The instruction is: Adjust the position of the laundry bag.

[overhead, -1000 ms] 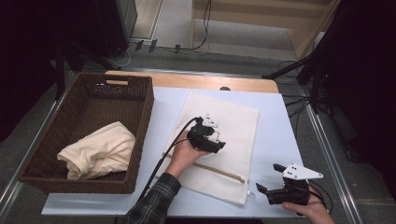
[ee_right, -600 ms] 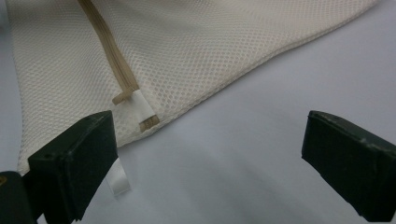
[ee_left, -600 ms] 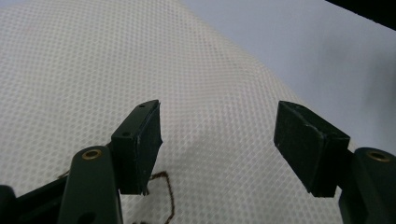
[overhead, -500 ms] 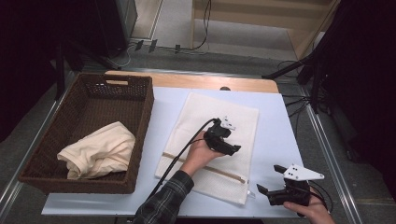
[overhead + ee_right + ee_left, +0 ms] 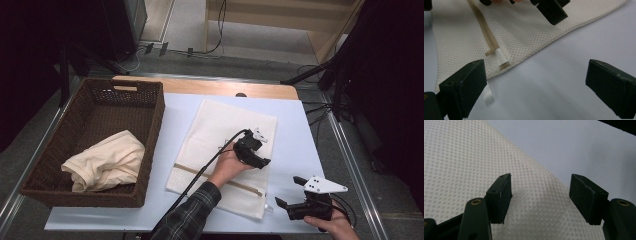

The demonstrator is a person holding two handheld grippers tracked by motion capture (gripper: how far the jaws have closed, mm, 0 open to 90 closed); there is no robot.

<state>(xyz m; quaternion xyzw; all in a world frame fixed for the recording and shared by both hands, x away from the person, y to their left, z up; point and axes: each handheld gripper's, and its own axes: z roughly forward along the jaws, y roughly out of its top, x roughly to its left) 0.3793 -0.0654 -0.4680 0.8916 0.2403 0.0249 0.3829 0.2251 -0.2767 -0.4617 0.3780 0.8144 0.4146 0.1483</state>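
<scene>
1. A white table (image 5: 300,130) is standing in a dim room, carrying a wicker basket (image 5: 150,125) that is holding a cream cloth (image 5: 107,160).
2. A white mesh laundry bag (image 5: 220,130) is lying flat mid-table, its zipper (image 5: 250,187) facing the person, probably ready for opening.
3. The left gripper (image 5: 262,162) is hovering over the bag's right edge, jaws partly spread, gripping nothing.
4. The right gripper (image 5: 290,192) is waiting near the zipper's end (image 5: 499,58), jaws wide apart and empty.
</scene>
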